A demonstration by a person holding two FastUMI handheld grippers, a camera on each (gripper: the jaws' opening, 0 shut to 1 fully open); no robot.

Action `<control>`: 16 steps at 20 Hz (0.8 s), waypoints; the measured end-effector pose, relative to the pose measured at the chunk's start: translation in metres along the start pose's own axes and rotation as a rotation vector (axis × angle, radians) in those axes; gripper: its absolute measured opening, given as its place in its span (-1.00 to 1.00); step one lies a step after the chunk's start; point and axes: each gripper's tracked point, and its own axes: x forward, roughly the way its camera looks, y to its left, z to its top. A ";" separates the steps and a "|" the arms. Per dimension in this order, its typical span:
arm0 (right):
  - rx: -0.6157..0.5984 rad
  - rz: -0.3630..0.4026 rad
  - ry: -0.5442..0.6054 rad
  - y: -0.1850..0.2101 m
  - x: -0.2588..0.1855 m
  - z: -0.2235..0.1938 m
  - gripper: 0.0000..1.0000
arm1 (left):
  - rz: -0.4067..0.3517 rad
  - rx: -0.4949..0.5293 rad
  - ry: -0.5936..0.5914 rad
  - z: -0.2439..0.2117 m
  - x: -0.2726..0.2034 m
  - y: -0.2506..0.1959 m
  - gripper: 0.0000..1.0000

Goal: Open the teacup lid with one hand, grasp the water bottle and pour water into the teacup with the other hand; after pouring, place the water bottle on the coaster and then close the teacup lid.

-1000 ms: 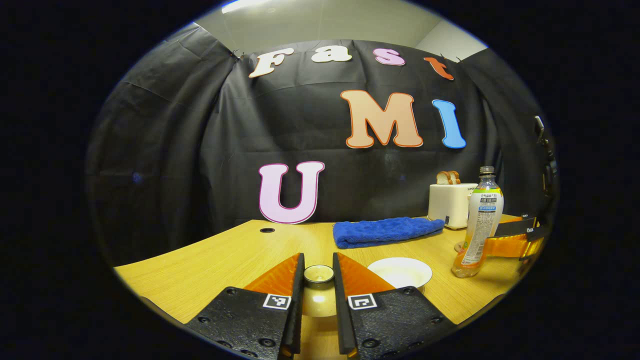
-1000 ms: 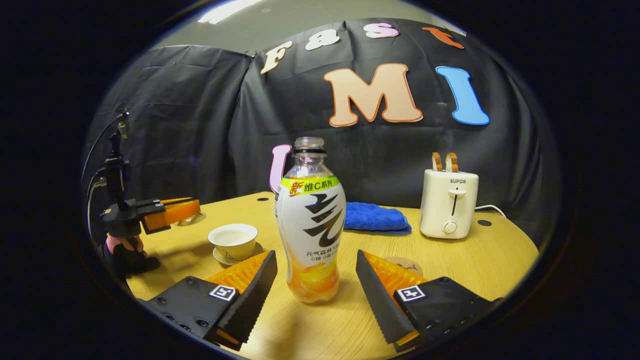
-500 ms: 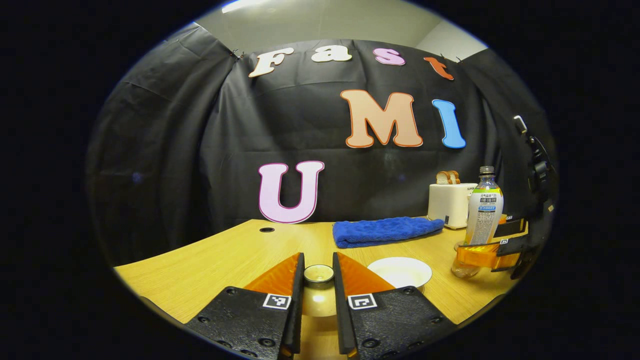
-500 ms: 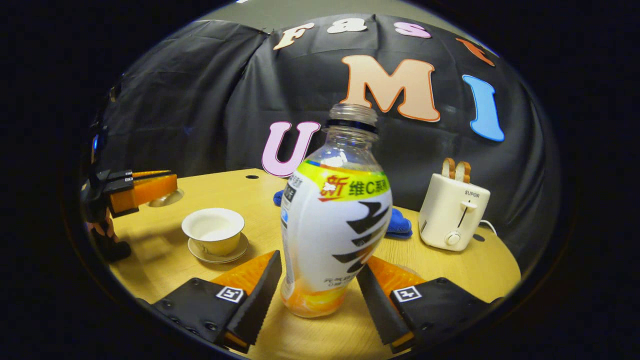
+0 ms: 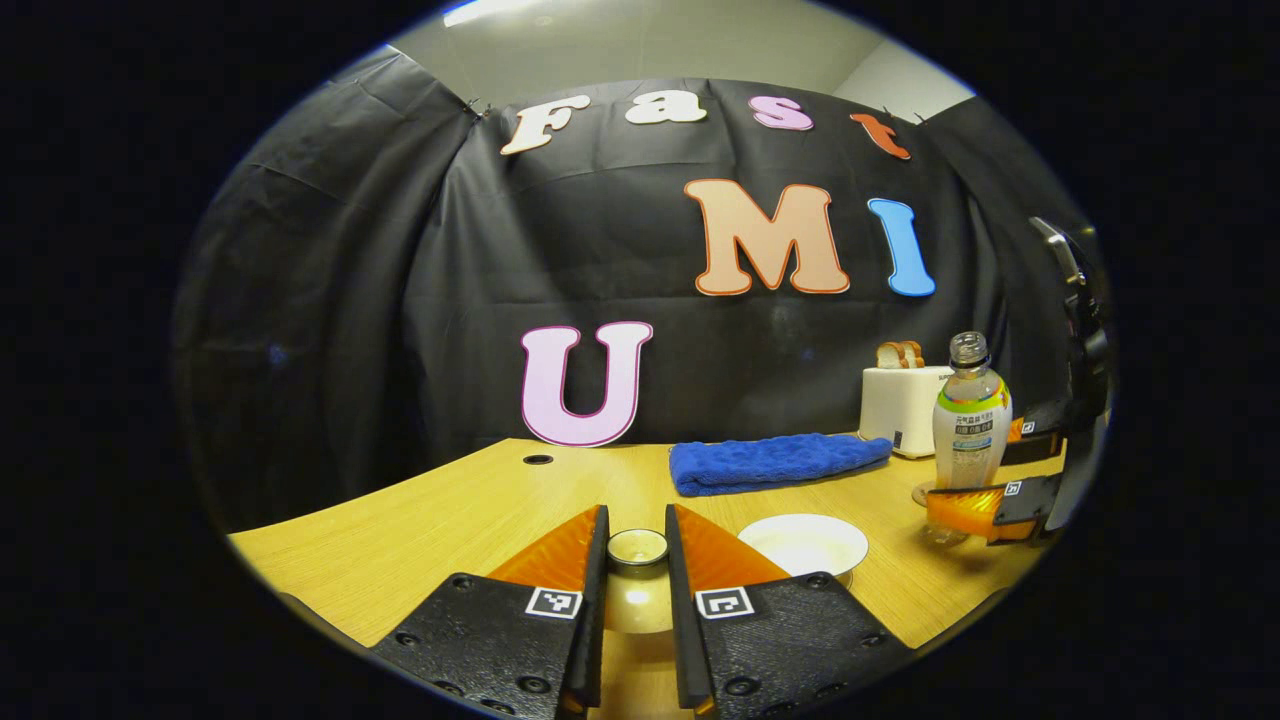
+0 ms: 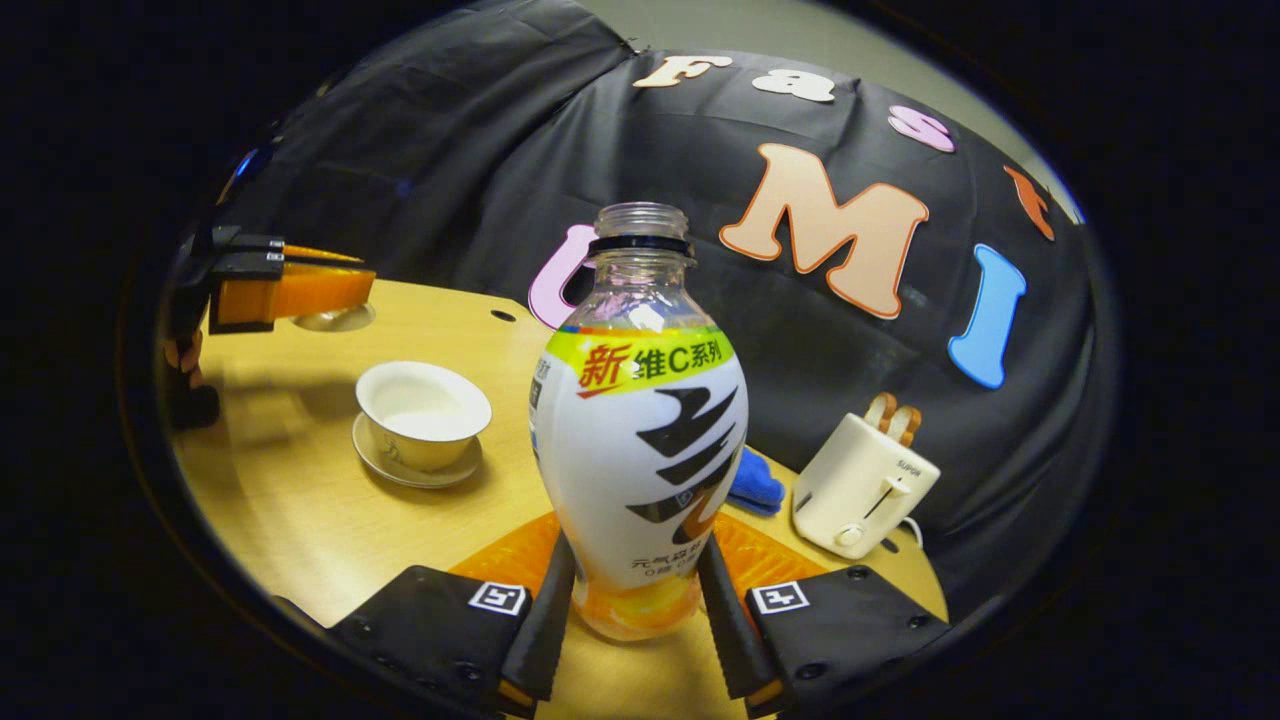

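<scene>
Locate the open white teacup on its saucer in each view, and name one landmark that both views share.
Left gripper view: white porcelain teacup low and right of centre, beside the left tongs.
Right gripper view: it sits left of centre, left of the clear plastic water bottle.
Shared landmark: cream toaster holding bread slices.

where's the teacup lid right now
The lid is pinched between the left gripper fingers, held above the table left of the open teacup; the right gripper view shows it under those fingers, beyond the cup.
</scene>
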 end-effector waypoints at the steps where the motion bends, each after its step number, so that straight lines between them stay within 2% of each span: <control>1: -0.031 -0.019 -0.005 -0.010 0.001 0.004 0.32 | 0.008 0.001 -0.001 0.000 0.000 0.001 -0.47; 3: -0.090 -0.069 -0.012 -0.032 0.002 0.010 0.32 | 0.020 0.001 0.000 0.000 0.000 0.004 -0.47; 5: -0.205 -0.152 -0.014 -0.062 0.006 0.018 0.32 | 0.035 0.000 0.004 0.000 0.000 0.007 -0.47; 6: -0.303 -0.202 -0.008 -0.077 0.009 0.021 0.32 | 0.042 -0.001 0.005 -0.001 -0.001 0.009 -0.47; 9: -0.456 -0.276 -0.001 -0.094 0.015 0.025 0.32 | 0.049 -0.003 0.006 -0.002 -0.001 0.011 -0.46; 14: -0.610 -0.277 0.016 -0.086 0.029 0.023 0.31 | 0.096 -0.004 0.011 -0.002 -0.002 0.023 -0.47; 16: -0.614 -0.239 0.020 -0.071 0.034 0.020 0.31 | 0.098 -0.003 0.013 -0.002 -0.003 0.023 -0.46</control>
